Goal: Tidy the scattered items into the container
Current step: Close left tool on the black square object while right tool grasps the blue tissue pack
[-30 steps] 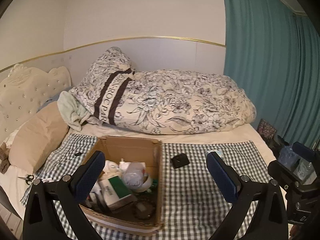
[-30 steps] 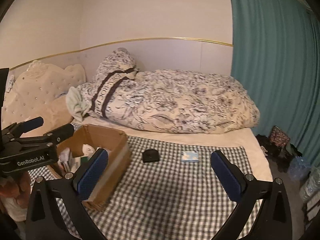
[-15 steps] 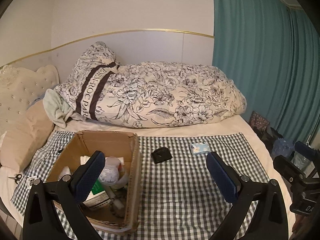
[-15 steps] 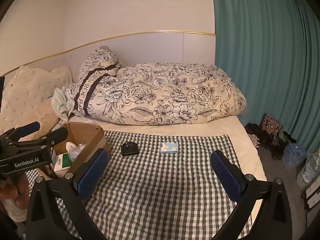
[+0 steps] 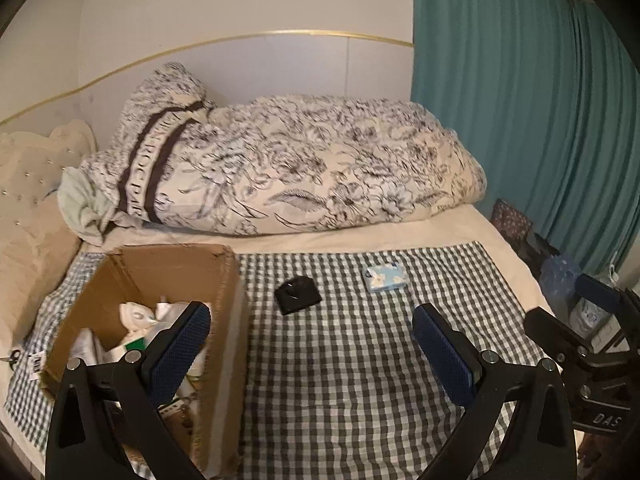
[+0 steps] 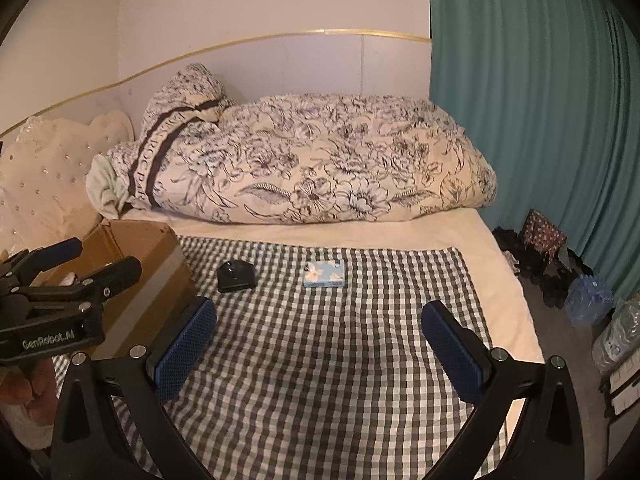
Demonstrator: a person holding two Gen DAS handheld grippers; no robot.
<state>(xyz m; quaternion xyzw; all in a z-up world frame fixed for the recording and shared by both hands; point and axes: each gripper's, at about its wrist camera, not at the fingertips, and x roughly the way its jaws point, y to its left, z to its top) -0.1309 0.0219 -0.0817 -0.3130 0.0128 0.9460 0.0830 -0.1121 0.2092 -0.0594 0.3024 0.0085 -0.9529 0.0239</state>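
I see two loose items on the checked cloth (image 6: 320, 360): a small black object (image 6: 235, 276) with a glossy angular top, and just to its right, apart from it, a flat pale-blue packet (image 6: 324, 274) printed with white flowers. Left of the black object stands the open cardboard box (image 5: 224, 320), already holding white and green packets and other bits I can't make out. My left gripper (image 5: 312, 354) hangs above the cloth with its blue-padded fingers (image 5: 180, 350) spread wide and nothing between them; the left finger overlaps the box's opening in my view. My right gripper (image 6: 320, 350) is likewise wide apart and empty, hovering over bare cloth nearer to me than both items, touching neither. In the right wrist view the left gripper's black body sits in front of the box, with a hand (image 6: 28, 388) under it. The cloth lies across a cream bed (image 6: 504, 280), with a rolled floral duvet (image 6: 320, 164) along the far wall, a tufted headboard (image 6: 44, 176) at left, and a teal curtain (image 6: 540, 120) at right above bags and bottles on the floor.
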